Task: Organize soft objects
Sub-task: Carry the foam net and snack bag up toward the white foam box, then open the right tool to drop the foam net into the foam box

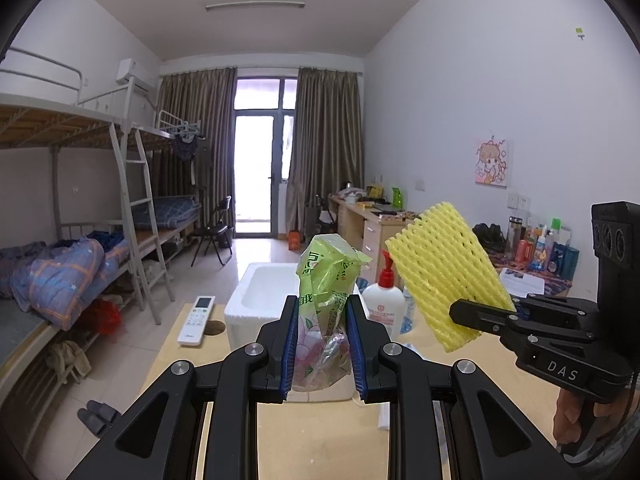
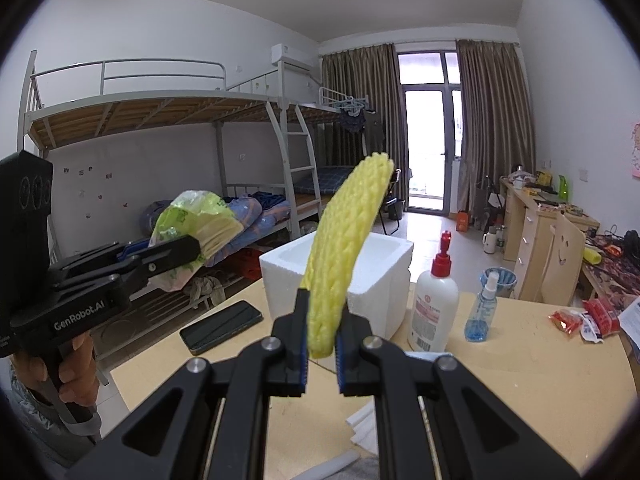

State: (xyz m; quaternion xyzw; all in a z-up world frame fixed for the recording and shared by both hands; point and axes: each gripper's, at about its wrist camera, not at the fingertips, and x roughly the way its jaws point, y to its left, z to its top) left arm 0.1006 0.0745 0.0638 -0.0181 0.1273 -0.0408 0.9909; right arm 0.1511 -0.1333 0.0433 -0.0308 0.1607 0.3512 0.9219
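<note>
The left gripper (image 1: 322, 344) is clamped on a green plastic tissue pack (image 1: 326, 300), its blue-padded fingers (image 1: 290, 344) pressing the crumpled wrapper from both sides. The pack stands upright between the jaws, its open top rising well above the fingertips and its lower end hanging below them. Seen from the left wrist camera, it is held in front of the white foam box (image 1: 256, 296), above the wooden table (image 1: 320, 428).

The right gripper (image 2: 322, 334) pinches a yellow foam fruit net (image 2: 346, 248) at its lower end. The net juts up and away from the narrow jaws, curving to the right, with its upper end high above the foam box (image 2: 376, 280) in the right wrist view. In the left wrist view the same net (image 1: 444, 268) tilts up to the right of the foam box, with the right gripper (image 1: 486, 316) closed on its lower corner.

Just to the right of the foam box stands a white pump bottle with a red top (image 2: 436, 300), and beyond it a small blue spray bottle (image 2: 482, 312). A black phone (image 2: 222, 324) lies on the table to the left of the box, and a white remote control (image 1: 197, 320) lies near it. Red snack packets (image 2: 588, 318) lie well to the right of the box.
</note>
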